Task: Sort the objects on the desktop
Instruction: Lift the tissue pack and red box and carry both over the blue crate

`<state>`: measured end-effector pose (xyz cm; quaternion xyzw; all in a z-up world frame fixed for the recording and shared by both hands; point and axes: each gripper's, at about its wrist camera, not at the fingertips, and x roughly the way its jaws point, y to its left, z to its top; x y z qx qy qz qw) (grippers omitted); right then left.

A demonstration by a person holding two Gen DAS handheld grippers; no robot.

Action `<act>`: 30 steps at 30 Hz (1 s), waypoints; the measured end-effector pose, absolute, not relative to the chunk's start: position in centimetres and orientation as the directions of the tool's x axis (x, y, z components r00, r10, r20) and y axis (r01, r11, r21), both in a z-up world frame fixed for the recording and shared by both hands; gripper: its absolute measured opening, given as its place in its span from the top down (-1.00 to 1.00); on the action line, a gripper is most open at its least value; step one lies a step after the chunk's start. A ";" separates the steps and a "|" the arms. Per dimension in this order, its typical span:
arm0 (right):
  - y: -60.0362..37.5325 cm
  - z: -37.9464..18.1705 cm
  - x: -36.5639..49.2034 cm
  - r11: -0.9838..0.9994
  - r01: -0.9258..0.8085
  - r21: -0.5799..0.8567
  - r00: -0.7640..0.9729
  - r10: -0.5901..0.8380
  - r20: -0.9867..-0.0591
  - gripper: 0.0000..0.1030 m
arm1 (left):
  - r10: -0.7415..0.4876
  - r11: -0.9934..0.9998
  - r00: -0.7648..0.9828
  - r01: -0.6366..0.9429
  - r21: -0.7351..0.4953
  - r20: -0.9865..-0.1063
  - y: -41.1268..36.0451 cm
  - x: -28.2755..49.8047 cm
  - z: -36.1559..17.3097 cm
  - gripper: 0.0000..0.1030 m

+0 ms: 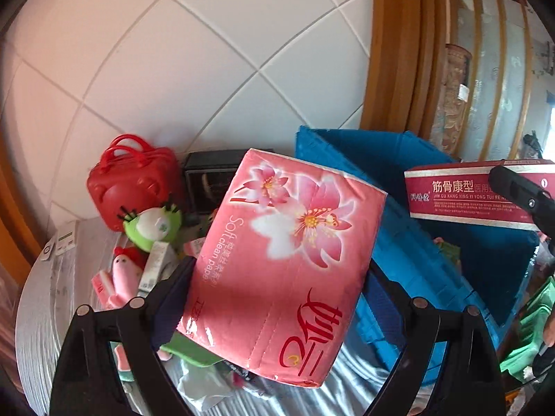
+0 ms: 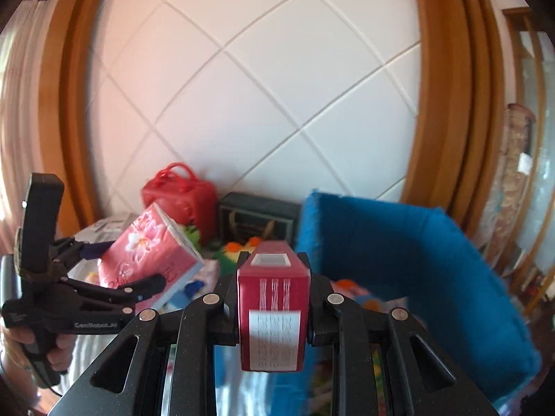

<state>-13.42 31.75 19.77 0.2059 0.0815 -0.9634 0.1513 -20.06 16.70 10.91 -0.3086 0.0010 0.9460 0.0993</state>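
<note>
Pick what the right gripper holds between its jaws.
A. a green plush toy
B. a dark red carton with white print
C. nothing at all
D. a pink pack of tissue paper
B: the right gripper is clamped on the dark red carton; the pink tissue pack sits in the left gripper.

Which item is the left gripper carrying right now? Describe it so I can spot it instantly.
Start at the blue crate; just left of it, raised above the clutter, the left gripper clamps a soft pink tissue pack. Its big lily print distinguishes it from the rigid crimson box.
</note>
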 end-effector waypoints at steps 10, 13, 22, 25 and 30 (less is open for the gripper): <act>43.9 24.8 -19.6 -0.978 0.184 -0.092 -0.885 -0.124 -0.448 0.53 | 0.304 -0.938 -0.713 -0.341 -0.067 -0.632 31.7 -26.5 17.4 -0.80; 48.0 24.4 -22.1 -0.986 0.156 -0.062 -0.869 -0.108 -0.483 0.53 | 0.321 -0.929 -0.680 -0.361 -0.079 -0.659 35.8 -28.9 18.5 -0.80; 55.7 19.6 -31.5 -0.997 0.035 -0.072 -0.803 0.015 -0.596 0.53 | 0.242 -0.943 -0.566 -0.330 -0.053 -0.788 45.7 -38.4 14.4 -0.80; 57.2 16.9 -34.7 -0.998 0.043 -0.040 -0.769 -0.008 -0.639 0.53 | 0.190 -0.948 -0.553 -0.319 -0.004 -0.811 47.5 -40.6 11.3 -0.80; 56.8 12.2 -38.5 -0.997 0.063 -0.037 -0.732 -0.021 -0.681 0.53 | 0.075 -0.945 -0.628 -0.293 0.146 -0.774 48.9 -42.3 7.1 -0.81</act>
